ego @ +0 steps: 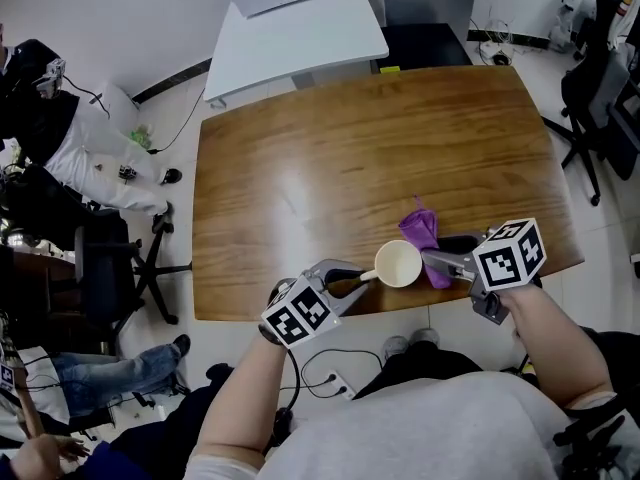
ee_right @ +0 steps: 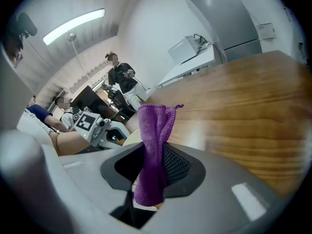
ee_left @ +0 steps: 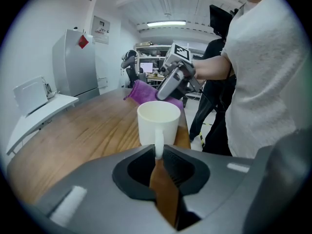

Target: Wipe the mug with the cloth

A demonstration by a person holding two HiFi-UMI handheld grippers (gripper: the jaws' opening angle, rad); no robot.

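A cream mug (ego: 398, 264) is held upright above the near edge of the wooden table (ego: 330, 148). My left gripper (ego: 362, 278) is shut on its handle, and the mug (ee_left: 158, 123) stands straight ahead of that gripper's jaws. A purple cloth (ego: 424, 238) hangs just right of the mug, pinched in my right gripper (ego: 432, 261), which is shut on it. In the right gripper view the cloth (ee_right: 153, 150) rises folded between the jaws, with the mug's rim (ee_right: 130, 139) partly hidden behind it. The cloth (ee_left: 145, 92) lies against the mug's far side.
A white side table (ego: 295, 38) stands beyond the far edge of the wooden table. An office chair (ego: 120, 258) and a seated person (ego: 70, 138) are at the left. Another chair (ego: 600, 108) stands at the right.
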